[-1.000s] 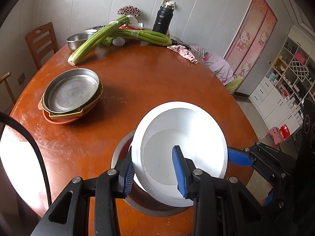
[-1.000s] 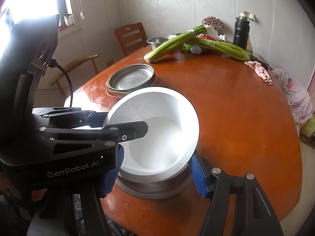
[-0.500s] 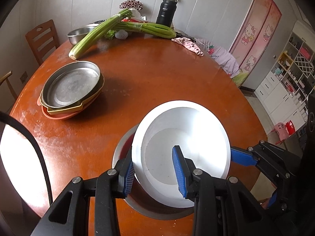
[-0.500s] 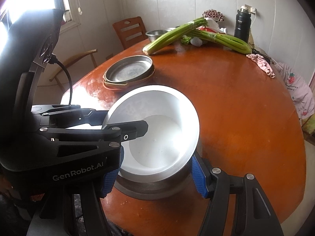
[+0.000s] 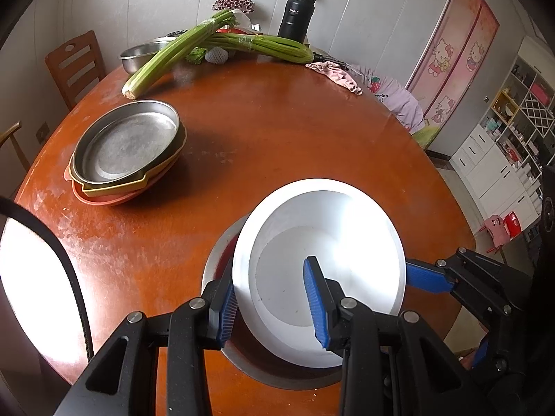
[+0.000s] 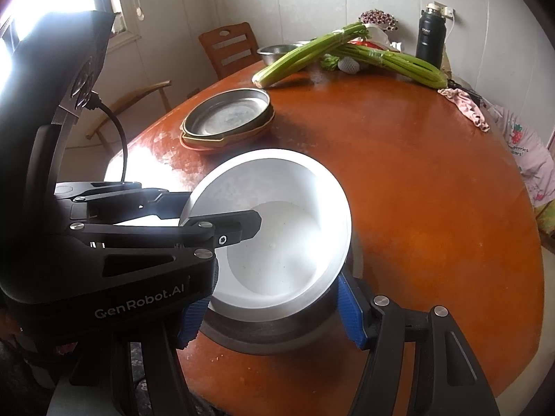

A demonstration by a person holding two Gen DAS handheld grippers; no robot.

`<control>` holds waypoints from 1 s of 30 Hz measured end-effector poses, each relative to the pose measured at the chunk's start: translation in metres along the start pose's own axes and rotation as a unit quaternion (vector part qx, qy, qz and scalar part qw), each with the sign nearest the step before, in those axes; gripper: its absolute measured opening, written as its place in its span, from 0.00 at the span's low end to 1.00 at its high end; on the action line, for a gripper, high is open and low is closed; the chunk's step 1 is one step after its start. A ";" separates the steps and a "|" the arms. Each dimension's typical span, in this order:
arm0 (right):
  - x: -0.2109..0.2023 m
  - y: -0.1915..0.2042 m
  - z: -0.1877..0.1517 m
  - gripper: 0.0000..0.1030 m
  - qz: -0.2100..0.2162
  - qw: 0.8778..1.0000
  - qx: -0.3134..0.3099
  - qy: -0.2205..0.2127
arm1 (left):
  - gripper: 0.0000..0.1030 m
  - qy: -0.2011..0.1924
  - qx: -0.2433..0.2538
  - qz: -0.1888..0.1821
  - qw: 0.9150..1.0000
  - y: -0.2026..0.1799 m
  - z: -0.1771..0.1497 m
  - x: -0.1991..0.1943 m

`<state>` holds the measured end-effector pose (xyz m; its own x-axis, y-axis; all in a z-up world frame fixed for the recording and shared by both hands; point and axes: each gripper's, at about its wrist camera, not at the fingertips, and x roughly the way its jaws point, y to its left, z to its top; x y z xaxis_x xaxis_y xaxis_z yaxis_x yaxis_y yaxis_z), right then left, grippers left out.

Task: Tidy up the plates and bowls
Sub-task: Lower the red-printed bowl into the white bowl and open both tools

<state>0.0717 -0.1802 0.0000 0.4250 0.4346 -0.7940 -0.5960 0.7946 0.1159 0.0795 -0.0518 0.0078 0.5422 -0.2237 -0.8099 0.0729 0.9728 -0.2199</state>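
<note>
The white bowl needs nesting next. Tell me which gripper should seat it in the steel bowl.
Left. The left gripper is clamped on the white bowl's rim, one finger inside, one outside, holding it tilted over the steel bowl. The right gripper only flanks the steel bowl's wall, probably steadying it.

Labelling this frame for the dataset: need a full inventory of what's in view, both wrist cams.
white bowl: 1, white, tilted over the steel bowl, near table edge
steel bowl: 1, grey metal, under the white bowl
plate stack: 1 stack, steel on yellow on orange, table's left
celery: 2 bundles, green, far side
metal basin: 1, steel, behind the celery
flask: 1, black, by the wall
cloth: 1, pink, far right edge
table: 1, reddish wood, round
chair: 1, wood, far left
left gripper: black with blue pads, clamped on the white bowl's rim
right gripper: black with blue pads, straddling the bowls; contact unclear
</note>
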 end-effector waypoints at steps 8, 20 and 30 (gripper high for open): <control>-0.001 0.001 0.001 0.66 -0.007 1.000 -0.003 -0.002 | 0.35 0.000 -0.007 0.001 1.000 0.006 -0.001 -0.001; -0.009 0.002 0.001 0.66 -0.024 1.000 -0.010 -0.011 | 0.35 -0.012 -0.012 0.003 1.000 0.011 0.000 -0.008; -0.024 -0.002 0.004 0.66 -0.035 0.999 -0.012 -0.030 | 0.36 -0.017 -0.016 0.009 1.000 0.015 0.001 -0.014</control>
<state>0.0657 -0.1902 0.0214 0.5062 0.4036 -0.7621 -0.5791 0.8139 0.0463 0.0742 -0.0335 0.0166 0.5722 -0.2027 -0.7947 0.0368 0.9743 -0.2221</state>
